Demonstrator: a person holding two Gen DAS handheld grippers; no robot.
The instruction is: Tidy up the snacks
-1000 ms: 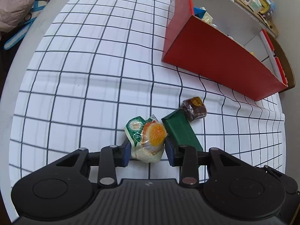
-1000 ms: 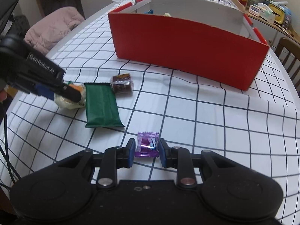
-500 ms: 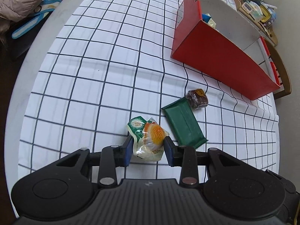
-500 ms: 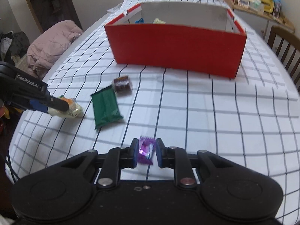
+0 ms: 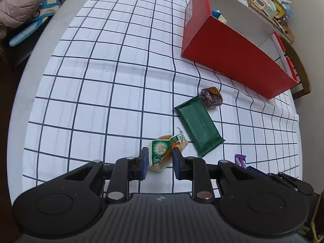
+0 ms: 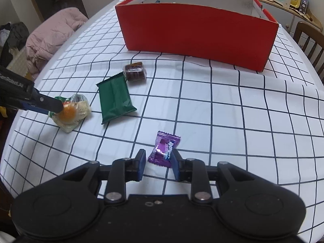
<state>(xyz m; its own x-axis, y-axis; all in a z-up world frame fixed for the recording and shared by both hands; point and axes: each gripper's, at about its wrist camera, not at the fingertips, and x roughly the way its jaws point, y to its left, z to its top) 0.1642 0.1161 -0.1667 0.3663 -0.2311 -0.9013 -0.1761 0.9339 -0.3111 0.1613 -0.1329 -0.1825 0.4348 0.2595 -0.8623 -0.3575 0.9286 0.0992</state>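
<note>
two grippers are low over your checked tablecloth. your left gripper is closing its jaws on the snack bag with the orange picture, and the pads press its sides. your right gripper stands narrow, opening a little, with the purple candy between the jaws; it touches only the right pad. nearby lie the green packet and the brown cake. your red box sits farther back.
</note>
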